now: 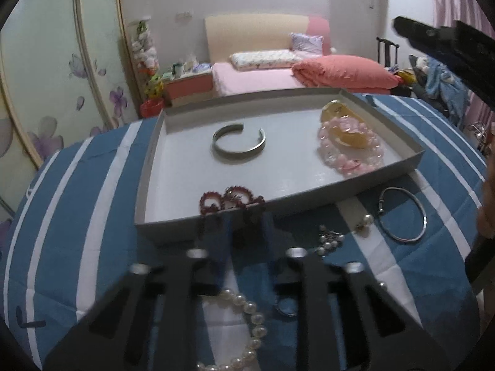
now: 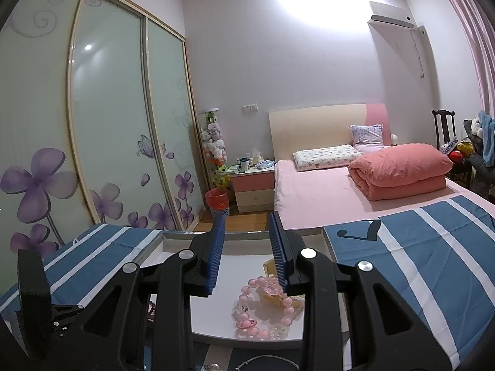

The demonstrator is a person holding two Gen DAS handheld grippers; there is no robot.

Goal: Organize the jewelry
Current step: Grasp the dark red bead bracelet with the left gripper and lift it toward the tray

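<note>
Red beaded bracelet [image 1: 231, 199] draped over the tray [image 1: 161, 167] rim, left gripper [image 1: 232, 225] pinching it; right gripper [image 2: 247, 253] spread, empty

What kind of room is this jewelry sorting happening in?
It looks like a home bedroom: there is a bed with a folded pink quilt, a sliding wardrobe with flower prints, and a nightstand beside the bed.

A home bedroom: bed [image 2: 324, 198], folded quilt [image 2: 402, 170], sliding wardrobe [image 2: 102, 130].
</note>
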